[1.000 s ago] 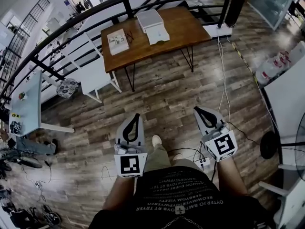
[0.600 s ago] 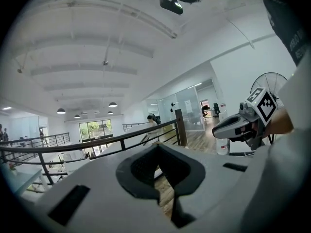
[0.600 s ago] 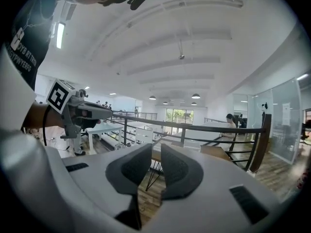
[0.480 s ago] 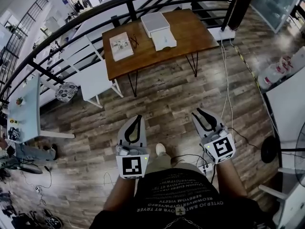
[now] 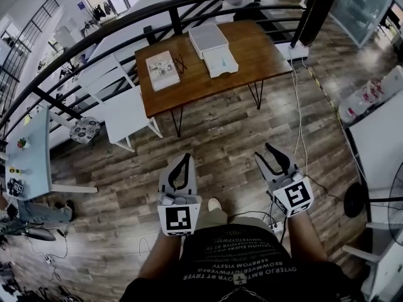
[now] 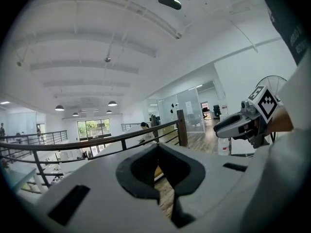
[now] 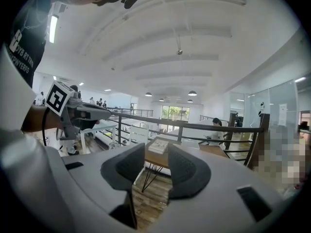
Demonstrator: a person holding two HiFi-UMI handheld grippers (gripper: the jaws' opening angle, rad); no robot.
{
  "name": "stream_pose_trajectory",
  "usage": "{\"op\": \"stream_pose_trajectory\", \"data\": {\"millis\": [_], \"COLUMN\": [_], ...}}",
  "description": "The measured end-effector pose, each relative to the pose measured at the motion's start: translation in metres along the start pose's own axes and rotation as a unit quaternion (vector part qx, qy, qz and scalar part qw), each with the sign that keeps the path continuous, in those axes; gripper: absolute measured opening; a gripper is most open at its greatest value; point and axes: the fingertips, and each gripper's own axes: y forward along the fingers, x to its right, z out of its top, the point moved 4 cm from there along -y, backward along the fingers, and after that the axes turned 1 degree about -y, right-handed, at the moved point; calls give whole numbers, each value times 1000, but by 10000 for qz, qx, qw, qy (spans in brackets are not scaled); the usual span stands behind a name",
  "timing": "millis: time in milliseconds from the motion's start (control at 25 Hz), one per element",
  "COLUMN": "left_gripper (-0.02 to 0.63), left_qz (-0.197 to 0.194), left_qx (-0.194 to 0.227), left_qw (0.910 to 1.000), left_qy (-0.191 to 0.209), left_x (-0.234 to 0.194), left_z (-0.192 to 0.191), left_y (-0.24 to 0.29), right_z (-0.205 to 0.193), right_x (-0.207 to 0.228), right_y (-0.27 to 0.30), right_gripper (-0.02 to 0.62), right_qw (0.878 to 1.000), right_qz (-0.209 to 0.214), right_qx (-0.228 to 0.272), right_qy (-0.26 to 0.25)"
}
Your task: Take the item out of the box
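A white box [image 5: 208, 38] stands on the far wooden table [image 5: 252, 46], with a white open tray [image 5: 221, 61] just in front of it and a flat printed box [image 5: 162, 70] to the left. Both grippers hang over the wooden floor, well short of the table. The curved jaws of my left gripper [image 5: 184, 156] meet at the tips and hold nothing; its own view shows the same closed gripper [image 6: 156, 147]. My right gripper [image 5: 275, 148] has its jaws apart and still opening, with nothing between them [image 7: 156, 152].
A black railing [image 5: 189, 5] runs behind the table. White furniture [image 5: 123, 102] stands at its left. Cables [image 5: 296, 106] trail over the floor on the right, near water bottles [image 5: 362, 93], a white desk [image 5: 378, 131] and a fan [image 5: 393, 194].
The right gripper's jaws have gone from closed to apart. The table has slid a little lower in the head view. The left gripper stays closed.
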Motion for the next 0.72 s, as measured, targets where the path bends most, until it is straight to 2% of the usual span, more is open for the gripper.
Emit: {"op": "stream_pose_trajectory", "data": {"millis": [360,520,720], "left_gripper": [6,6,6], "left_qz": [-270,-531,-597], "left_qx": [144,247,293], "left_qw": [9992,9982,9978], "left_qy": [-271,-142,-72], "left_x": [-34,-27,-23], "left_z": [-1,9,12], "left_y": [16,20,21], "right_z": [18,29,30], "right_x": [-16,-9,-2], "right_y": [15,13,11], "right_gripper": [156,161,164], "right_qw": [9997,9993,9990], "right_qz": [-162,-338,-445], "right_qx": [-157,-173,-93], "right_qy": [-14,-42,21]}}
